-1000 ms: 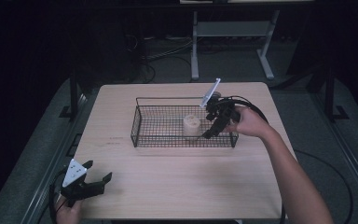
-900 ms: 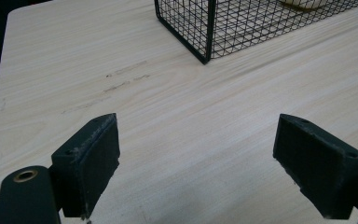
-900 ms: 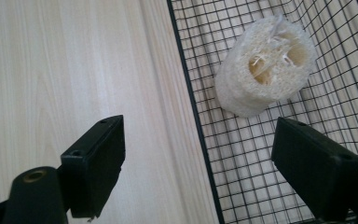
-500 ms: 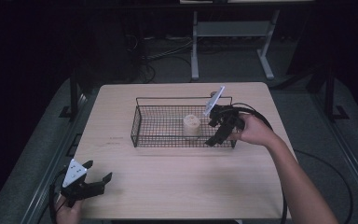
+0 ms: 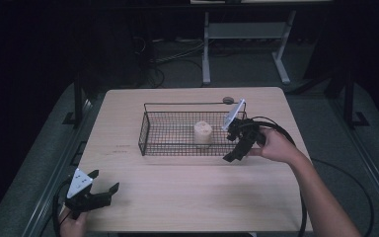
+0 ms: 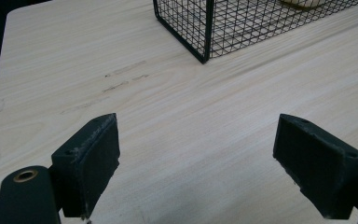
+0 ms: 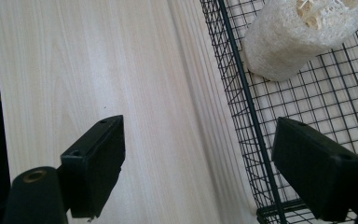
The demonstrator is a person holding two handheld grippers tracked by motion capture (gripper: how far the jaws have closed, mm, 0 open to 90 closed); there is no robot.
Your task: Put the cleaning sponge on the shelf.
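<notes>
Right gripper spread, empty, straddling near-right rim of wire basket, probably lined up to grip and drag it. Loofah chunk upright inside, right of centre. Left gripper spread, empty, parked near-left on table, clear of action.

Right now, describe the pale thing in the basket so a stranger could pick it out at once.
On the light wooden table stands a black wire basket. Toward its right end, near the right claw, sits a short loofah cylinder. It is cream, fibrous and porous with a rough cut top, the one soft pale thing among dark wire.
</notes>
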